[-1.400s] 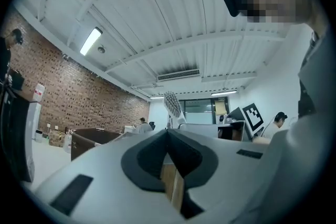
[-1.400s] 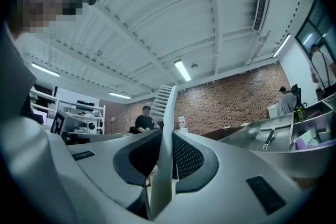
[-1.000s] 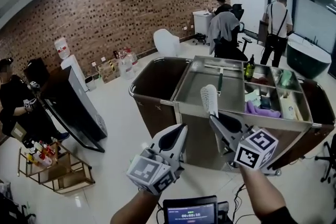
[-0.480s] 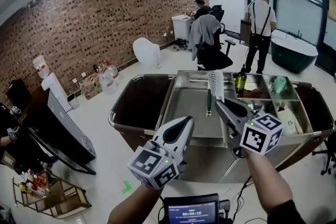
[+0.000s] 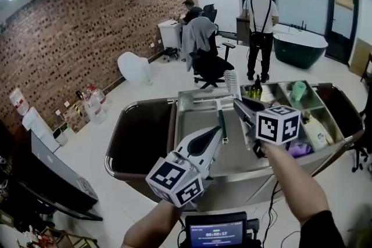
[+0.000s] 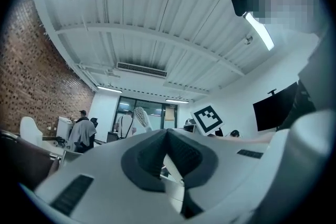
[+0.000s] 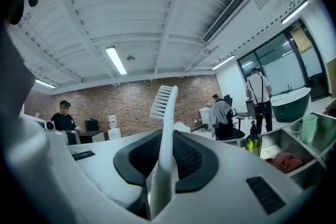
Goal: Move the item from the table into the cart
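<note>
Head view: the right gripper (image 5: 239, 105) holds a white toothbrush (image 5: 232, 82) upright by its handle, bristle head uppermost, above the steel top of the cart (image 5: 195, 125). The left gripper (image 5: 217, 133) is just beside it, over the cart's near edge, carrying nothing. A dark long-handled brush (image 5: 221, 122) lies in the cart's large tray, and a green bottle (image 5: 256, 90) stands in a compartment behind. Left gripper view: the left gripper (image 6: 167, 132) has its jaws closed tip to tip with nothing between them; the toothbrush (image 6: 140, 117) shows beyond. Right gripper view: the jaws of the right gripper (image 7: 163, 139) are closed on the toothbrush (image 7: 165, 102), both pads pressing the handle, with the head projecting well past the tips. The green bottle (image 7: 252, 143) and the cart (image 7: 294, 136) appear at right.
</note>
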Demonstrator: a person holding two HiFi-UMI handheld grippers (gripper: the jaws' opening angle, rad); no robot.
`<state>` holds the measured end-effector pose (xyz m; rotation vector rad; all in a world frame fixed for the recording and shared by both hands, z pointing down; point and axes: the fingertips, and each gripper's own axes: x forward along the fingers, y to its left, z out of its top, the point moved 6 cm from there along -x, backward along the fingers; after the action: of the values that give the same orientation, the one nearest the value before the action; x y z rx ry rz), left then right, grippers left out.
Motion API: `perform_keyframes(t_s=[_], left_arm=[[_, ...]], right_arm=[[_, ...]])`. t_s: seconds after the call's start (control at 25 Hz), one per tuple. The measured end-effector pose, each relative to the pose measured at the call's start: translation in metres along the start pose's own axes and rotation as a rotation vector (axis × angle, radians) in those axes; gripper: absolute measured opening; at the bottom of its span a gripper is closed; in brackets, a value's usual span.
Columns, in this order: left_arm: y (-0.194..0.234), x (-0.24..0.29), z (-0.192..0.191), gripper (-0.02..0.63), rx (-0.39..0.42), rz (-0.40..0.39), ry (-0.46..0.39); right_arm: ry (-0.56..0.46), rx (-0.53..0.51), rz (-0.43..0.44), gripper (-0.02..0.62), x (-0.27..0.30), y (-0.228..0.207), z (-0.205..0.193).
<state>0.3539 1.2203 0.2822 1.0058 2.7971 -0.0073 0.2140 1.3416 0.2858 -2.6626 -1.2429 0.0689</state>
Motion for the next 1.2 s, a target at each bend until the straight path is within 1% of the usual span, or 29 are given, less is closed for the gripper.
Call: perform_keyframes(t_s=[0.2,0.28,0.36,0.56,0.68,0.76,0.88,1.0,1.2], left_arm=[[0.066,-0.001,0.007,0.000,0.003,-0.134,0.029],[0.085,0.001,-0.001,0.000,0.001,-0.191,0.047],[0.099,0.003,-0.008,0.000,-0.013,-0.218,0.055],[0.113,0.011,-0.008,0.000,-0.052,-0.251,0.063],[0.123,0.020,-0.018,0.000,-0.066,-0.261,0.076],[0.131,0.026,-0.027,0.000,-0.062,-0.276,0.085],[0.143,0.035,-0.038,0.000,-0.070,-0.293,0.094],[0.152,0.043,-0.045,0.000,-0.079,-0.301,0.099],[0.165,0.050,-0.051,0.000,-0.086,-0.296,0.101]], right_arm=[[0.079,0.040,-0.130,0.043,0.074,-0.012,-0.015],[0.118,0.065,-0.180,0.043,0.098,-0.023,-0.029],[0.174,0.085,-0.229,0.043,0.115,-0.036,-0.042],[0.346,0.109,-0.321,0.043,0.147,-0.065,-0.063],[0.461,0.127,-0.375,0.043,0.166,-0.094,-0.092],[0.518,0.141,-0.410,0.043,0.177,-0.113,-0.113],[0.589,0.156,-0.442,0.043,0.190,-0.136,-0.137],[0.651,0.152,-0.453,0.043,0.201,-0.150,-0.153],[0.709,0.155,-0.463,0.043,0.213,-0.162,-0.170]])
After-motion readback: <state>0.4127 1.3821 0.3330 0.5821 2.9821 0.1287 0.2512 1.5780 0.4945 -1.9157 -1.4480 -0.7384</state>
